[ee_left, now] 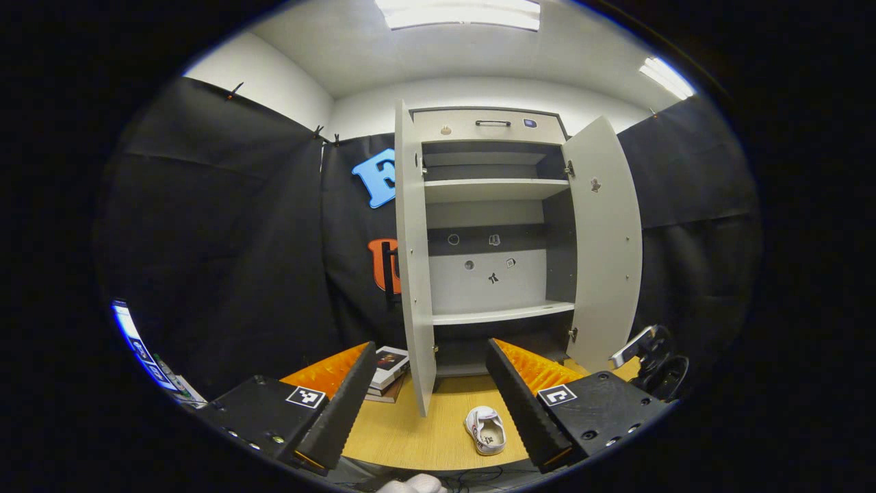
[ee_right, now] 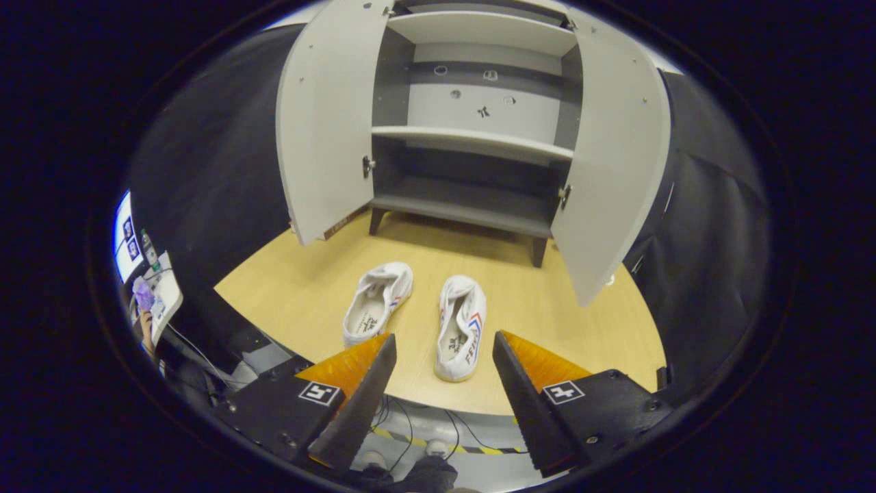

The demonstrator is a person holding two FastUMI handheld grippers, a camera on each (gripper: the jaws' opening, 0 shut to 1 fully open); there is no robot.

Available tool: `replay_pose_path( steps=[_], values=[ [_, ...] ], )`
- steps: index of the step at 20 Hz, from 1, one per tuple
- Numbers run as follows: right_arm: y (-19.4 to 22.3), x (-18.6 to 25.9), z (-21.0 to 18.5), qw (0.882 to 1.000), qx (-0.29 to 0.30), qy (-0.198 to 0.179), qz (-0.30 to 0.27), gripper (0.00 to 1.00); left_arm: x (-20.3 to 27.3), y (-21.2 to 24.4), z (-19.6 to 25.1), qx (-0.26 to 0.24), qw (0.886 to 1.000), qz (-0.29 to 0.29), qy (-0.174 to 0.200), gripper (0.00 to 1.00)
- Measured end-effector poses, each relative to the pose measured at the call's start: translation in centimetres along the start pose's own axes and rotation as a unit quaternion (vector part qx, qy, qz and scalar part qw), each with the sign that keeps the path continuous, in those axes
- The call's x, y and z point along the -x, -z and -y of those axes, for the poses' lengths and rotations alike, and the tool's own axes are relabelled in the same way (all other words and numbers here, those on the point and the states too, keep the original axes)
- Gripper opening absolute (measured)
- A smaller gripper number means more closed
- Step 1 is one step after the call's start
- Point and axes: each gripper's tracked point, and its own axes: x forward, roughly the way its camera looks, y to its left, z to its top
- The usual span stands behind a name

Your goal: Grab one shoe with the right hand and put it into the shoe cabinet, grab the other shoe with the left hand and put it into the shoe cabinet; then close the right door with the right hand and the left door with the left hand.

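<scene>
Two white sneakers lie side by side on the wooden table (ee_right: 287,287) in front of the shoe cabinet (ee_right: 472,147), toes toward it. In the right gripper view, my right gripper (ee_right: 443,335) is open, just above the heel of the right sneaker (ee_right: 462,327) and not touching it. The left sneaker (ee_right: 378,303) lies a little to its left. Both cabinet doors stand wide open: left door (ee_right: 325,123), right door (ee_right: 612,157). My left gripper (ee_left: 431,342) is open and holds nothing, raised in front of the cabinet (ee_left: 493,226). One sneaker (ee_left: 486,430) shows below, between its fingers.
The cabinet's shelves (ee_right: 472,140) hold nothing. A stack of books (ee_left: 389,373) lies on the table behind the left door (ee_left: 413,260). A black and white device (ee_left: 647,349) sits at the table's right edge. Cables run over the floor (ee_right: 445,438) below the table's front edge.
</scene>
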Motion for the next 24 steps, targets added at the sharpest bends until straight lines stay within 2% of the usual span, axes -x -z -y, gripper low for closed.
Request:
replay_pose_path(
  steps=[1, 4, 8, 10, 12, 13, 14, 15, 16, 18, 19, 21, 24],
  values=[
    [0.7, -1.8, -0.6, 1.0, -0.007, -0.01, -0.01, 0.92, -0.2, 0.1, -0.3, 0.002, 1.0, 0.0, -0.002, 0.96],
    [2.1, -7.8, -0.1, 0.999, -0.008, 0.007, -0.041, 0.86, -1.1, 0.5, -1.6, -0.001, 1.0, -0.009, -0.019, 0.96],
    [3.3, -14.0, 0.4, 0.996, -0.037, 0.009, -0.085, 0.79, -2.8, 1.0, -2.3, -0.005, 0.999, -0.027, -0.033, 0.97],
    [3.1, -16.2, 0.2, 0.994, -0.054, 0.002, -0.092, 0.75, -3.9, 1.1, -2.6, -0.012, 0.999, -0.032, -0.041, 0.96],
    [2.0, -18.0, 0.2, 0.994, -0.074, -0.004, -0.086, 0.65, -4.9, 1.0, -2.6, -0.013, 0.998, -0.034, -0.046, 0.97],
    [1.8, -18.9, -0.1, 0.993, -0.083, -0.007, -0.084, 0.56, -5.5, 1.1, -2.6, -0.013, 0.998, -0.037, -0.05, 0.96],
    [1.5, -19.9, -0.1, 0.992, -0.091, -0.012, -0.081, 0.63, -6.0, 1.2, -2.6, -0.014, 0.998, -0.039, -0.053, 0.96],
    [1.2, -20.7, 0.3, 0.993, -0.095, -0.007, -0.076, 0.55, -6.5, 1.4, -2.4, -0.013, 0.998, -0.041, -0.055, 0.97],
    [0.9, -21.2, 0.6, 0.992, -0.1, -0.003, -0.073, 0.57, -7.1, 1.6, -2.3, -0.014, 0.997, -0.044, -0.056, 0.97],
    [0.6, -22.0, 1.4, 0.991, -0.116, 0.004, -0.064, 0.29, -7.6, 1.9, -2.1, -0.015, 0.997, -0.048, -0.059, 0.97],
    [0.4, -22.0, 1.2, 0.989, -0.132, -0.006, -0.065, 0.17, -7.9, 2.1, -1.9, -0.015, 0.997, -0.051, -0.059, 0.97],
    [-0.1, -21.9, 1.6, 0.986, -0.149, -0.019, -0.069, 0.07, -8.8, 2.2, -1.1, -0.013, 0.997, -0.054, -0.056, 0.97],
    [-1.9, -20.8, 2.6, 0.988, -0.135, -0.029, -0.062, 0.05, -9.3, 2.1, 0.2, -0.012, 0.997, -0.051, -0.049, 0.97]
  ],
)
